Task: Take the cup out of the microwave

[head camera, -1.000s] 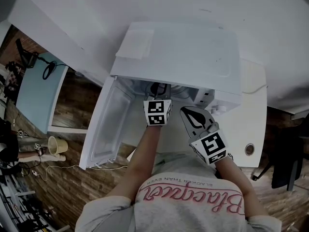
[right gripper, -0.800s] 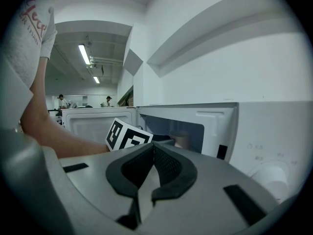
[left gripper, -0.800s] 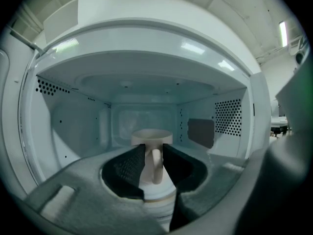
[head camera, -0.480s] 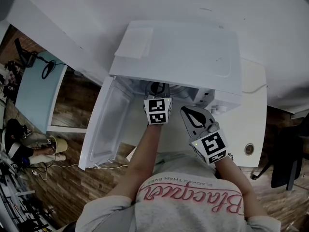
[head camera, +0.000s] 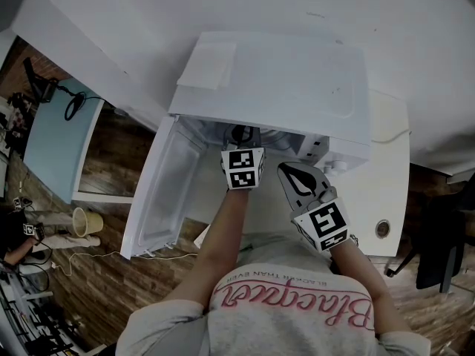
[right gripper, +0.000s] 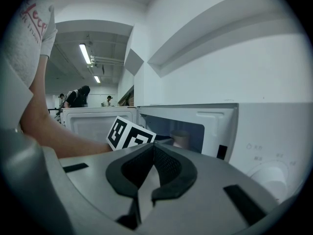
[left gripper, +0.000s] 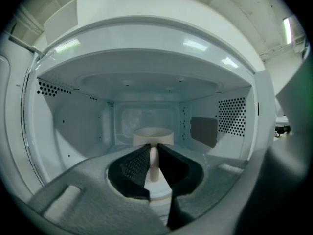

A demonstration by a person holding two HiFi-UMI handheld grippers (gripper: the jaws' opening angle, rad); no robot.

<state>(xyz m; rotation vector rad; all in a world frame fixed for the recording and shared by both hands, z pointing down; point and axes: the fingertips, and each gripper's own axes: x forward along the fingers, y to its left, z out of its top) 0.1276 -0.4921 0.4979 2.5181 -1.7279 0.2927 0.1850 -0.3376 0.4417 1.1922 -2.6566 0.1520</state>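
Note:
A pale cup (left gripper: 153,135) stands inside the open white microwave (head camera: 282,80), with its handle (left gripper: 154,163) turned toward me. My left gripper (left gripper: 153,150) reaches into the cavity, and its jaws are closing with the pads against both sides of the handle. In the head view the left gripper (head camera: 241,138) sits in the microwave's mouth. My right gripper (right gripper: 153,147) is shut and empty, held level in front of the control panel (right gripper: 274,168). From the right gripper view the cup (right gripper: 181,139) shows through the opening, beside the left gripper's marker cube (right gripper: 128,134).
The microwave door (head camera: 167,191) hangs open to the left. The microwave stands on a white counter (head camera: 386,176) against a white wall. A white sheet (head camera: 208,65) lies on its top. A blue table (head camera: 52,139) and a wooden floor lie to the left.
Both hands stay where they were at the microwave. Only a person at the far left edge of the floor has shifted.

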